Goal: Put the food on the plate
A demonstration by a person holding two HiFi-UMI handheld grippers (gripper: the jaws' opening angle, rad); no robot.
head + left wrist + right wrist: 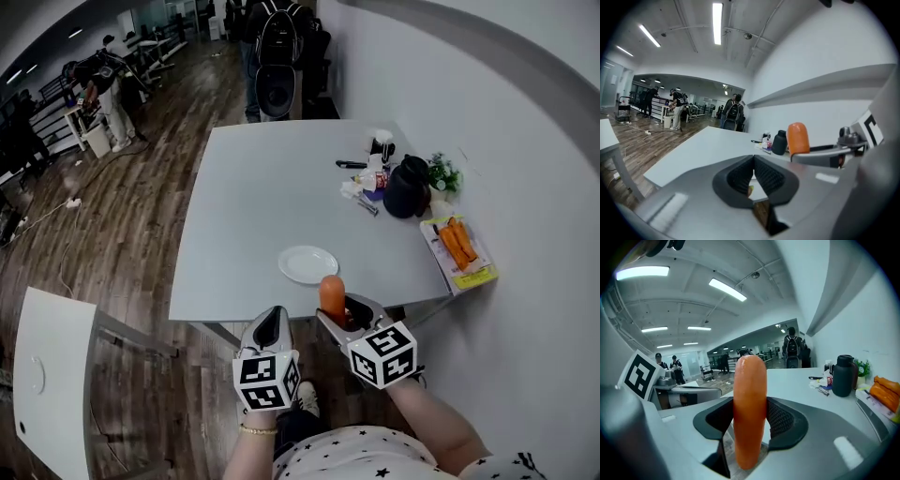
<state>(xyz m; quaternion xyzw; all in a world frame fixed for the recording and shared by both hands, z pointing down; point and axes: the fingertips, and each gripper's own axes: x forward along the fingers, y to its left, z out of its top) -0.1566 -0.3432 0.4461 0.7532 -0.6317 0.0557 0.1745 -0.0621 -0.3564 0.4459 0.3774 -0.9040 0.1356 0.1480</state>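
Note:
An orange sausage stands upright between the jaws of my right gripper, which is shut on it; it also shows in the head view as the sausage and in the left gripper view as the sausage. It hangs just off the table's near edge, below the white plate. My left gripper is shut with nothing in it, left of the right one, below the table edge. More orange sausages lie in a yellow tray at the table's right edge.
A black jug, a small plant, a pen and small clutter sit at the grey table's far right. A white side table stands at the left. People stand beyond the table's far end.

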